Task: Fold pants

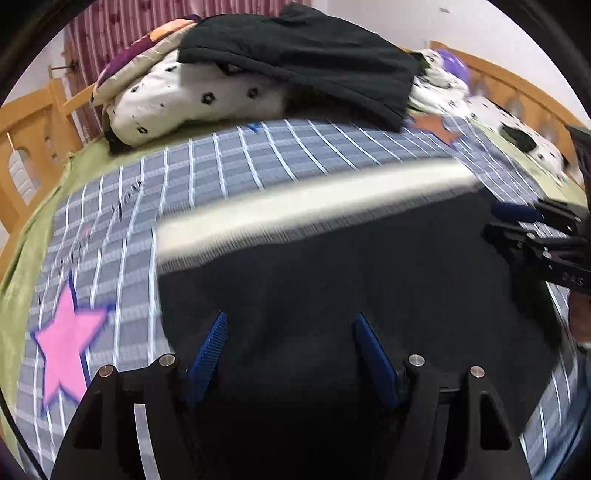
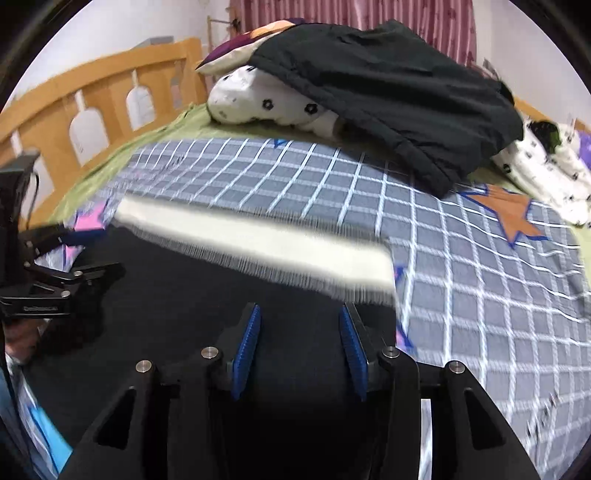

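The left hand-held gripper (image 1: 290, 332) has its two blue ribbed pads (image 1: 207, 354) spread apart, with only dark cloth showing between them and nothing clamped. The right hand-held gripper (image 2: 299, 325) likewise has its blue pads (image 2: 247, 350) standing apart, poised over the same cloth near its right edge. Each tool also shows at the edge of the other's view, at the opposite side of the garment.

Beneath both lies the task's thing, the dark navy pants with a cream-white waistband (image 1: 332, 266), spread flat on the bed. The waistband (image 2: 255, 236) runs across the far edge of the dark cloth, blurred in both views.

The pants rest on a grey-blue bedspread with a white grid pattern (image 2: 461, 266), which carries a pink star patch (image 1: 66, 336) to the left and an orange star patch (image 2: 509, 214) to the right. Under it is a green sheet (image 1: 22, 258).

Farther back sits a white pillow with small black flower prints (image 1: 184, 96), and draped over it a black padded jacket (image 2: 388, 92). A wooden bed rail with arched cut-outs (image 2: 92, 99) borders the bed, and a pink striped curtain (image 1: 129, 29) hangs behind.
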Demonstrator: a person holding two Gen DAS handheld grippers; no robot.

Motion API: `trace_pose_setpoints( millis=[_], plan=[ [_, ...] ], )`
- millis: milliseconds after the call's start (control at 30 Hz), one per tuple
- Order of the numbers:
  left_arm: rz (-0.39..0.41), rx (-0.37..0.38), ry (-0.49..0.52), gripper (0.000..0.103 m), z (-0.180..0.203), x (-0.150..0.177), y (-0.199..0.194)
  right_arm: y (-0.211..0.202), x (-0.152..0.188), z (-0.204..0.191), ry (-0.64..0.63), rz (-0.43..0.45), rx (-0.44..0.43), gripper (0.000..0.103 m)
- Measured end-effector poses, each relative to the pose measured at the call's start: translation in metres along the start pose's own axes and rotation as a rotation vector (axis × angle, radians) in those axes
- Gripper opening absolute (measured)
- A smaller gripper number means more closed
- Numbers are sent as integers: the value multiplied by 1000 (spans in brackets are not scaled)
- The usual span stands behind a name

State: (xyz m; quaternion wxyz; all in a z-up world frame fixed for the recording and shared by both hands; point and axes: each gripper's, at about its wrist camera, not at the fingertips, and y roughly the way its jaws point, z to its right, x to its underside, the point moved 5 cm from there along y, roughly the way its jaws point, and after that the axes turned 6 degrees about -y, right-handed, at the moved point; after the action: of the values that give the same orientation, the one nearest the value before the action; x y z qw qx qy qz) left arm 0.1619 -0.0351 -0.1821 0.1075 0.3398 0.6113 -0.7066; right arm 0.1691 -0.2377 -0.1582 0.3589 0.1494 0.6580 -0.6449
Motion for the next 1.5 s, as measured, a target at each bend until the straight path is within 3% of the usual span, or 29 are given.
trace_pose_setpoints(
  millis=[100, 233, 367, 500, 633, 767, 833, 867, 900, 967, 1000, 1100, 1167, 1267, 1333, 1500],
  plan=[
    [-16, 43, -24, 70, 6, 38, -20, -25, 30, -11, -21, 19, 34, 48],
    [34, 28, -68, 71, 2, 80, -50, -44, 65, -17, 9, 10, 14, 52],
    [8, 1, -99, 71, -8, 103, -72, -54, 90, -16, 75, -11, 1, 51],
    [-39, -19, -31, 71, -13, 127, -82, -74, 93, -5, 177, -12, -8, 51],
    [-55, -111, 39, 71, -16, 150, -77, -92, 89, 1, 226, 27, 15, 51],
    [1, -157, -10, 53, -21, 139, -77, -94, 92, -5, 231, 31, -2, 51],
    [16, -189, 17, 39, -15, 129, -73, -89, 94, -12, 196, 14, 6, 51],
    [23, -196, 30, 25, -11, 125, -73, -87, 96, -14, 179, 7, 16, 51],
    [53, -199, 27, 22, -8, 121, -80, -85, 98, -17, 162, -2, 25, 51],
    [147, -119, -53, 20, -11, 115, -101, -80, 102, -20, 127, -24, 35, 51],
    [141, -88, -134, 19, -22, 116, -102, -80, 103, -22, 118, -28, 36, 51],
    [20, -21, -303, 17, -46, 138, -71, -81, 107, -21, 117, -20, 33, 51],
    [59, -31, -278, 17, -42, 146, -74, -79, 109, -21, 118, -25, 30, 51],
    [44, -51, -244, 21, -34, 150, -85, -78, 111, -19, 122, -32, 30, 51],
    [34, -65, -235, 29, -34, 156, -95, -81, 110, -17, 123, -16, 29, 51],
    [112, -64, -250, 44, -40, 152, -129, -93, 101, -15, 103, 59, 59, 51]
  ],
)
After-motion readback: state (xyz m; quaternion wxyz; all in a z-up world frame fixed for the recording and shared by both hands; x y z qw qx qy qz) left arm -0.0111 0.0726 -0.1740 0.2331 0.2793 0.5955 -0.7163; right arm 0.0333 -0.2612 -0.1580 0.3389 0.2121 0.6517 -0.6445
